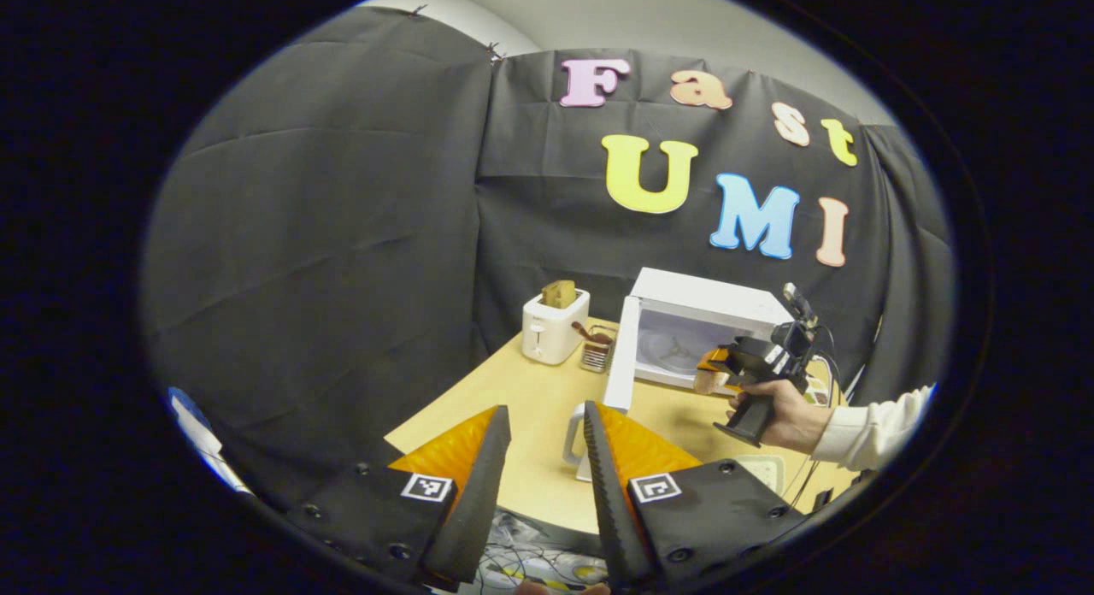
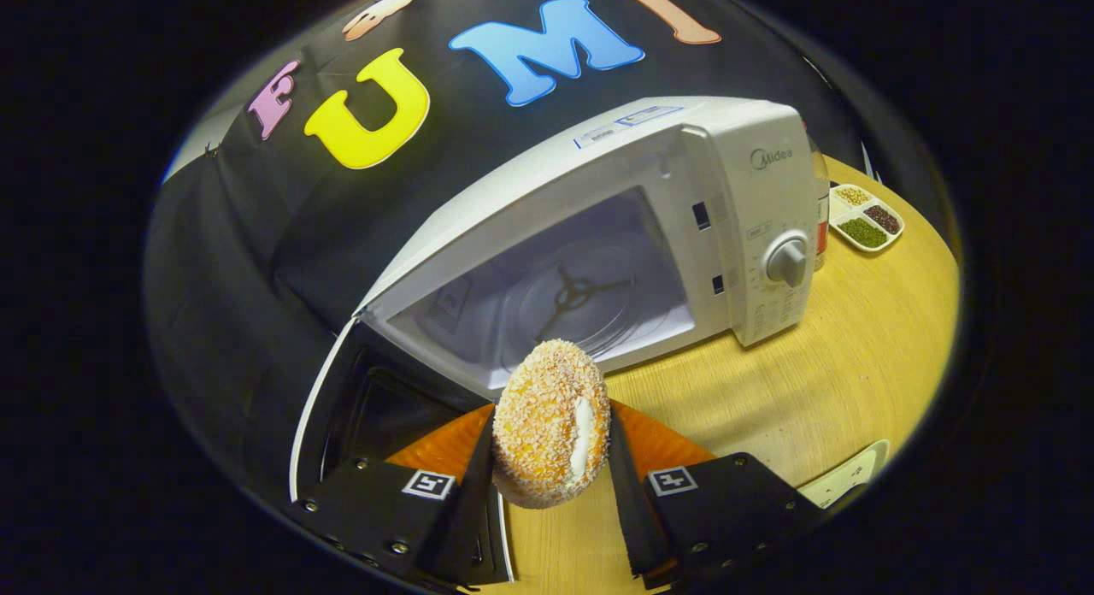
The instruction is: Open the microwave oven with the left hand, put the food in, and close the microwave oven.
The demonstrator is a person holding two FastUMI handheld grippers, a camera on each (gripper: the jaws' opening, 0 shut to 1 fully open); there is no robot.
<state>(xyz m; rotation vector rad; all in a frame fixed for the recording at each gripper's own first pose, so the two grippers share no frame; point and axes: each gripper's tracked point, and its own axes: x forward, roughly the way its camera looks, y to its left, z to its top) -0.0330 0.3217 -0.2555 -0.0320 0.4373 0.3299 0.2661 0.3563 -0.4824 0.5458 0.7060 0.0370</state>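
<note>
Two claws share the work: the right claw [image 2: 551,458] pinches the bun [image 2: 551,424] between both fingers and holds it just in front of the microwave [image 2: 649,176], whose door [image 2: 342,407] is swung wide to the left of the cavity so the way in is free. Set on edge in the grip, the bun is round and golden, crusted with pale crumbs, with a white cream seam down one side. Inside the microwave the glass plate [image 2: 590,304] looks bare, ready to take it. The left claw [image 1: 543,475] hangs well back from the microwave, fingers apart and empty, likely waiting to shut the door. From there the right claw [image 1: 722,364] shows at the microwave's mouth with something pale orange at its tip, probably the bun.
</note>
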